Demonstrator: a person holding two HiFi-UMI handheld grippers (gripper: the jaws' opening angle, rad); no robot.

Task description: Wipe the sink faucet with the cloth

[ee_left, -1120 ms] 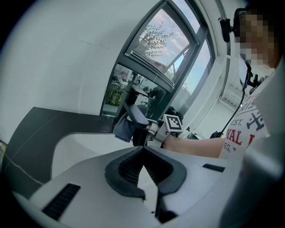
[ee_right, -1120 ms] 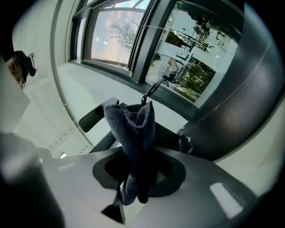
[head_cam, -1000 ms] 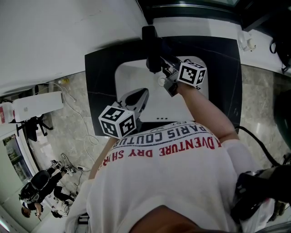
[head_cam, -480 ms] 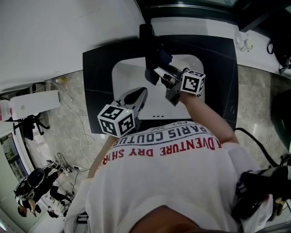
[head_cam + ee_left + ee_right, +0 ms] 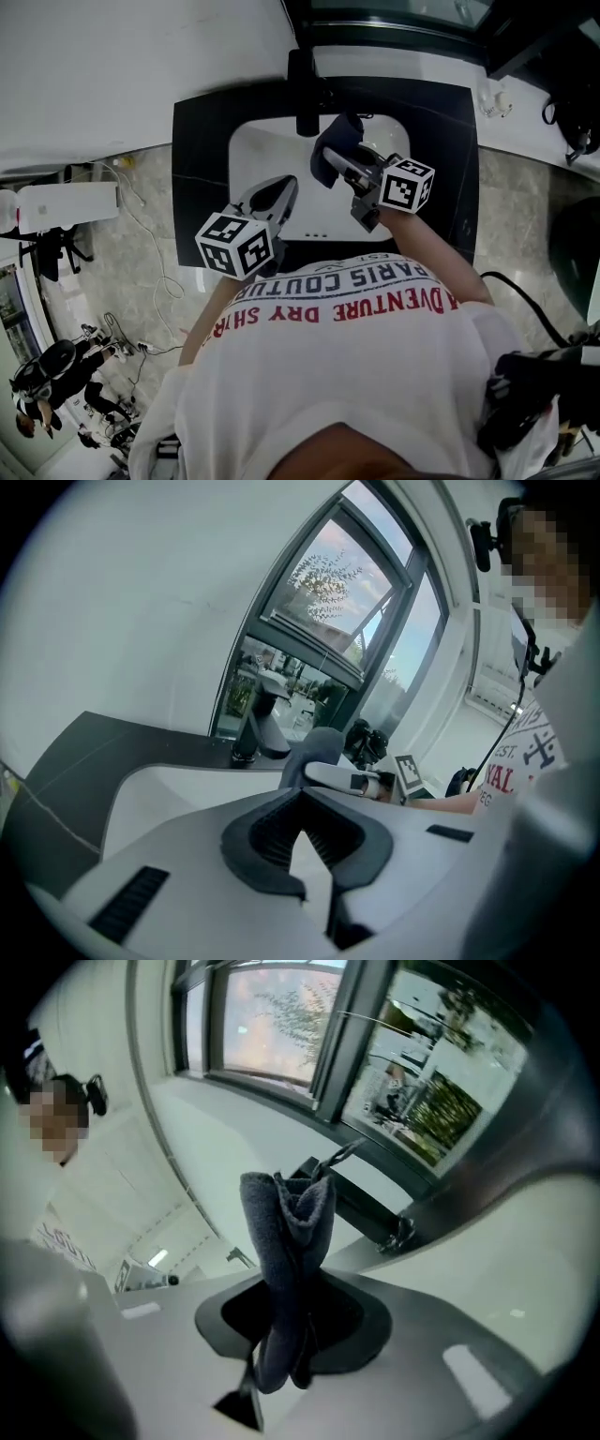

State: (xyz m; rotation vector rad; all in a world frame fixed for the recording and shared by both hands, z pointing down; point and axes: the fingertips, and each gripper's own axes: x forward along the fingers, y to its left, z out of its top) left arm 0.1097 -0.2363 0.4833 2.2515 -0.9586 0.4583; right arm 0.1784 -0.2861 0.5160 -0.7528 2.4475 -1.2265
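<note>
The dark blue cloth (image 5: 341,139) hangs bunched over the white sink (image 5: 251,155), just beside the black faucet (image 5: 302,89), at about 5 o'clock from its spout; whether they touch cannot be told. The right gripper (image 5: 332,159) has its fingers pinching the cloth (image 5: 286,1260). At 8 o'clock from the cloth, the left gripper (image 5: 284,186) hovers over the sink's near edge, fingers pressed together on nothing. A black tabletop (image 5: 199,159) surrounds the sink.
</note>
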